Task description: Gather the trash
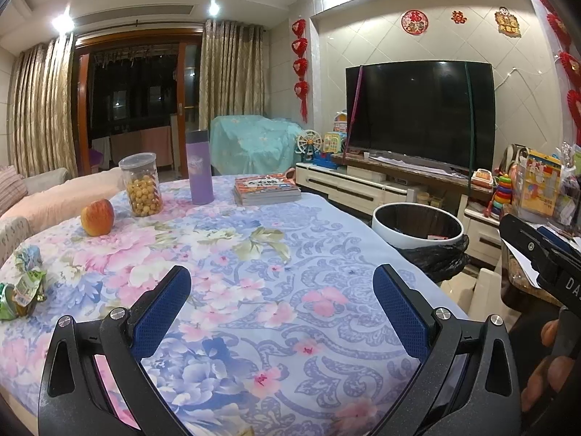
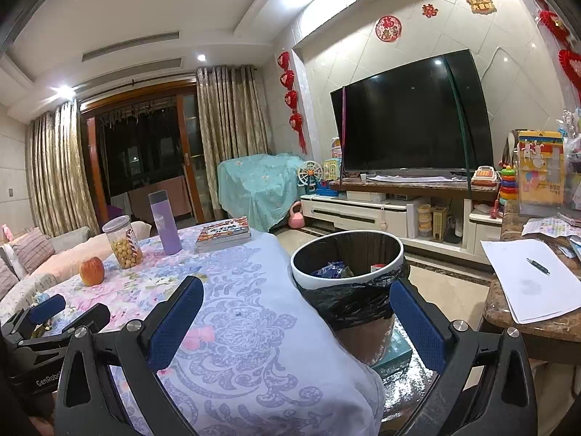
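Crumpled wrappers (image 1: 22, 287): green and pale blue, on the tabletop (image 1: 276, 254) far left of the left gripper (image 1: 281, 290), apart from it. Left gripper: jaws spread wide, nothing between them. Right gripper (image 2: 296, 312): jaws spread wide, empty, over the tabletop's edge. Trash bin (image 2: 346, 254): white rim, black liner, just ahead of the right jaws; holds what looks like blue and red scraps. Apple (image 1: 97, 217), snack jar (image 1: 141, 185), purple bottle (image 1: 198, 167), books (image 1: 267, 189): far side.
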`<act>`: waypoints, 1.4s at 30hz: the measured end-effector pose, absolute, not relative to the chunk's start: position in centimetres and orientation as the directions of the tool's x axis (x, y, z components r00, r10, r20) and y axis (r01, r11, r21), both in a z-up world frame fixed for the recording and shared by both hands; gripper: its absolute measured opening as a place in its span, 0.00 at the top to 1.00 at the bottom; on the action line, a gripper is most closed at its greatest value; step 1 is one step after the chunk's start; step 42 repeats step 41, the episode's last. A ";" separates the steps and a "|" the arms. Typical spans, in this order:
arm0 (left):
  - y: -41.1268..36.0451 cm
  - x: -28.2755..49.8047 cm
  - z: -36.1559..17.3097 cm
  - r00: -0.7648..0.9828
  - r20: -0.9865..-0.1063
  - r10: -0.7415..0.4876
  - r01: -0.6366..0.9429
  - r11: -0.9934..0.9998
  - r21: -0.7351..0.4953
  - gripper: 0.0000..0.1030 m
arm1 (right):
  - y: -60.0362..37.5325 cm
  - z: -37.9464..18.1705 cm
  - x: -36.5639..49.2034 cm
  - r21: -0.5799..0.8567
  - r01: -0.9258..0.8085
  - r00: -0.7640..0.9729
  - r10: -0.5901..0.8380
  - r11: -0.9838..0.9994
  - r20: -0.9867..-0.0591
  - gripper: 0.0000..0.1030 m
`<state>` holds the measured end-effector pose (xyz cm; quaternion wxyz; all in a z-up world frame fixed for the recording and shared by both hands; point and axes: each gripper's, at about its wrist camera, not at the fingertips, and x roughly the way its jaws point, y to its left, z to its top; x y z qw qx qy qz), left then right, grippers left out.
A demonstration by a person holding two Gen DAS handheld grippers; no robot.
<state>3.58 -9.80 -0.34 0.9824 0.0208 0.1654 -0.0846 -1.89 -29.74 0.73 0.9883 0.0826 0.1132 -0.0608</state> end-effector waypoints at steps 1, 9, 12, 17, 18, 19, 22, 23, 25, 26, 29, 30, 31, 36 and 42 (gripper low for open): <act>-9.7 3.5 -0.3 0.931 -0.329 -0.159 0.173 0.985 0.013 0.00 | -29.7 0.7 -1.9 0.150 0.139 0.967 -0.102 0.979 -0.234 0.00; -9.9 3.7 -0.5 0.928 -0.333 -0.163 0.179 0.984 0.016 0.00 | -29.6 0.5 -1.8 0.160 0.138 0.965 -0.097 0.977 -0.243 0.00; -10.0 3.8 -0.6 0.927 -0.335 -0.166 0.182 0.983 0.016 0.00 | -29.7 0.6 -1.8 0.165 0.138 0.965 -0.095 0.977 -0.245 0.00; -9.9 4.0 -0.7 0.923 -0.344 -0.172 0.185 0.983 0.008 0.00 | -29.6 0.6 -1.8 0.166 0.136 0.965 -0.093 0.977 -0.246 0.00; -9.9 4.1 -0.7 0.922 -0.346 -0.173 0.186 0.982 0.005 0.00 | -29.6 0.6 -1.8 0.167 0.136 0.965 -0.092 0.977 -0.247 0.00; -10.0 4.1 -0.8 0.922 -0.347 -0.173 0.186 0.983 0.005 0.00 | -29.7 0.5 -1.7 0.168 0.135 0.965 -0.091 0.977 -0.247 0.00; -10.1 4.3 -0.9 0.920 -0.352 -0.173 0.187 0.982 0.005 0.00 | -29.8 0.4 -1.6 0.171 0.133 0.964 -0.088 0.976 -0.251 0.00; -10.1 4.4 -1.0 0.919 -0.354 -0.173 0.188 0.982 0.006 0.00 | -29.8 0.4 -1.6 0.173 0.133 0.964 -0.086 0.976 -0.252 0.00; -10.2 4.6 -1.1 0.917 -0.358 -0.177 0.191 0.981 0.005 0.00 | -29.8 0.3 -1.4 0.177 0.132 0.963 -0.084 0.975 -0.256 0.00; -10.2 4.7 -1.2 0.916 -0.360 -0.178 0.193 0.981 0.005 0.00 | -29.9 0.3 -1.4 0.179 0.132 0.963 -0.083 0.975 -0.257 0.00; -10.2 5.0 -1.2 0.910 -0.369 -0.190 0.201 0.979 -0.008 0.00 | -29.9 0.3 -1.2 0.186 0.131 0.962 -0.079 0.974 -0.263 0.00; -10.2 5.1 -1.3 0.908 -0.371 -0.194 0.204 0.979 -0.013 0.00 | -30.0 0.2 -1.1 0.187 0.132 0.961 -0.079 0.973 -0.264 0.00; -10.1 5.1 -1.3 0.907 -0.373 -0.196 0.206 0.978 -0.014 0.00 | -30.0 0.2 -0.9 0.189 0.133 0.960 -0.079 0.973 -0.267 0.00; -10.1 5.6 -1.4 0.901 -0.380 -0.209 0.217 0.976 -0.023 0.00 | -30.1 0.0 -0.3 0.196 0.133 0.956 -0.074 0.971 -0.284 0.00; -10.3 6.1 -1.5 0.898 -0.379 -0.224 0.233 0.972 -0.021 0.00 | -30.1 -0.1 0.4 0.199 0.136 0.952 -0.072 0.971 -0.297 0.00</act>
